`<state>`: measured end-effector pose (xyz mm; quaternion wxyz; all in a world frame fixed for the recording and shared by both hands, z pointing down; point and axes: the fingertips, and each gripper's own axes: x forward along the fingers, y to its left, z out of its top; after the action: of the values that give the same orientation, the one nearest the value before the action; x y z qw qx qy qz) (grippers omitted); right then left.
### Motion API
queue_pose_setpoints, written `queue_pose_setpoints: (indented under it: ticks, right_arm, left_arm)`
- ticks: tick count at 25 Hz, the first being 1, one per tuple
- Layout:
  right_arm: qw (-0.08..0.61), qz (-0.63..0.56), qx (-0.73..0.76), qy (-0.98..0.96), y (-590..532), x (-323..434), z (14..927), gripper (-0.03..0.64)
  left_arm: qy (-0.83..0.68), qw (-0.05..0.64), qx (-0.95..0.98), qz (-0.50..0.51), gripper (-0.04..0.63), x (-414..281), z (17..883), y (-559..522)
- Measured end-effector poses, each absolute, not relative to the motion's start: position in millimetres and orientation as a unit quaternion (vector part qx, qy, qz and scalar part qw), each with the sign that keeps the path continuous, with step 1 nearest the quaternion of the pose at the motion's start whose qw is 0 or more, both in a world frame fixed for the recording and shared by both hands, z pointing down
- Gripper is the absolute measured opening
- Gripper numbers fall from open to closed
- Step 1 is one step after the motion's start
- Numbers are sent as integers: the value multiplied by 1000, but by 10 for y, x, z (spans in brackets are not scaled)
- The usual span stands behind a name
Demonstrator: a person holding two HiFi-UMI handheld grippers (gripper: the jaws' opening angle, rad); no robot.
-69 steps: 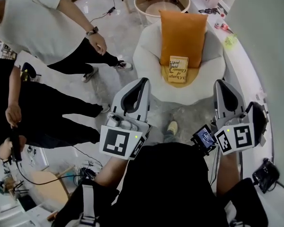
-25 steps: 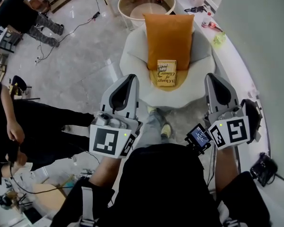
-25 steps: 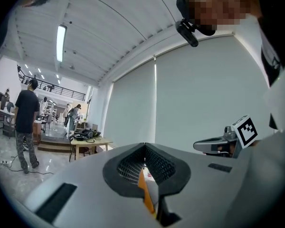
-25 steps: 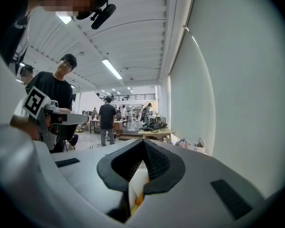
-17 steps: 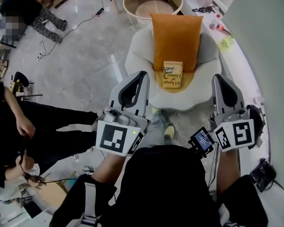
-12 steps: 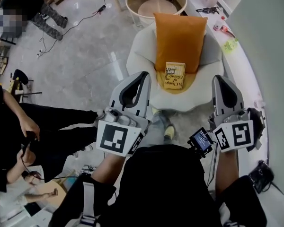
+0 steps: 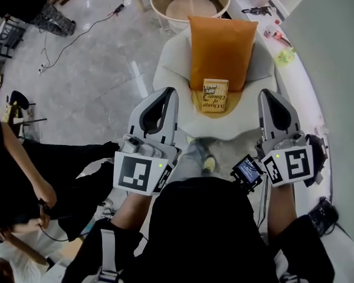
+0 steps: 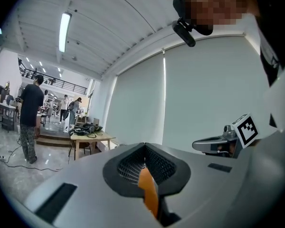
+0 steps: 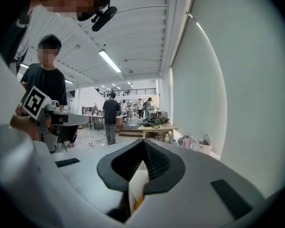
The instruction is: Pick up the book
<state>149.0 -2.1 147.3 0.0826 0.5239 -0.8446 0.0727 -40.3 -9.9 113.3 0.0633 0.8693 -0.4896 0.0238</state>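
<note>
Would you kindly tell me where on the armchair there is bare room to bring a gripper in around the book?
The armchair has bare white seat left and right of the book and along its front edge. Directly behind the book the orange cushion crowds the back.

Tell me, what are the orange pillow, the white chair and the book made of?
The orange pillow looks like soft cloth: plump and without shine. The white chair seems to be padded fabric, puffy and dull. The book is probably paper, with a yellowish printed cover.
</note>
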Motion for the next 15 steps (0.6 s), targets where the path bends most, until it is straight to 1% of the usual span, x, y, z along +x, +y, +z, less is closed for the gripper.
queue_pose_setpoints:
  ticks: [15]
  right_arm:
    - [90,63,540,-834,-359,1430,1390,12]
  left_arm:
    - [-473,70,878,13,11,-445,1133,-484]
